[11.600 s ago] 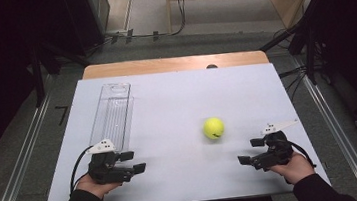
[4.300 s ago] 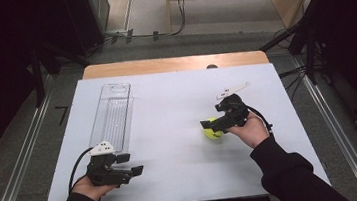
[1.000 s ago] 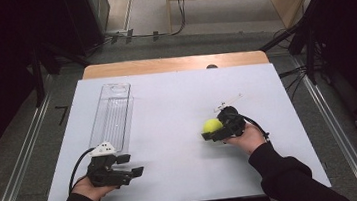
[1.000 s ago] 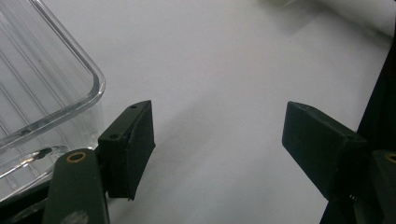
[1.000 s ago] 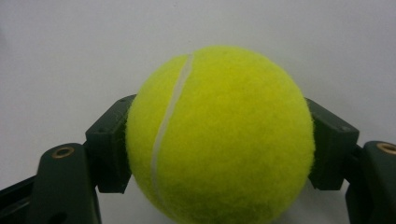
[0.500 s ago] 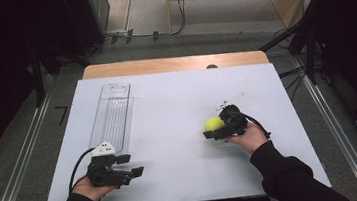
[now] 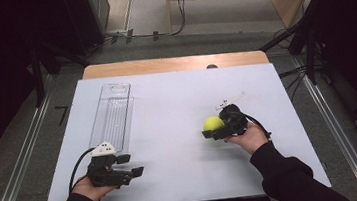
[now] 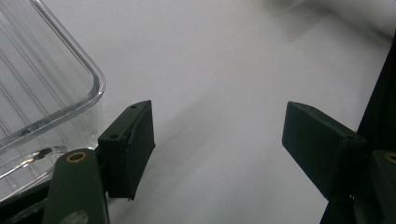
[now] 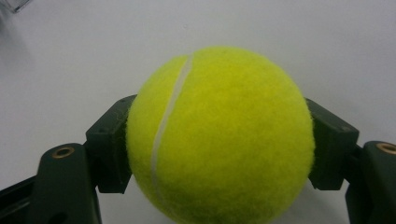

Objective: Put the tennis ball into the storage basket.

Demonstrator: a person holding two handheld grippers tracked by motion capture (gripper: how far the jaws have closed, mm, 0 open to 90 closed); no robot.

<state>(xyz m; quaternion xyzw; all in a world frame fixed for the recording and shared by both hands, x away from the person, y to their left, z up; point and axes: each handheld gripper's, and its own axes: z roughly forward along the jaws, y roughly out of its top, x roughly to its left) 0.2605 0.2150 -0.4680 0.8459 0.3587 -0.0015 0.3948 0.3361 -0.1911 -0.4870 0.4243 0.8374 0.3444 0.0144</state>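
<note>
Now the tennis ball (image 9: 219, 135), seam near-upright (round, no long axis), pinched in the right tool (image 9: 219, 149).

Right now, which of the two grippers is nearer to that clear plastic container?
The left. The left gripper sits just beside the near end of the clear container, fingers open and empty. The right gripper is well off to the container's right, shut on the tennis ball.

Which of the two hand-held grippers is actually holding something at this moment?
The right hand-held gripper: its jaws clamp the yellow tennis ball from both sides. The left hand-held gripper is open with nothing between its jaws.
</note>
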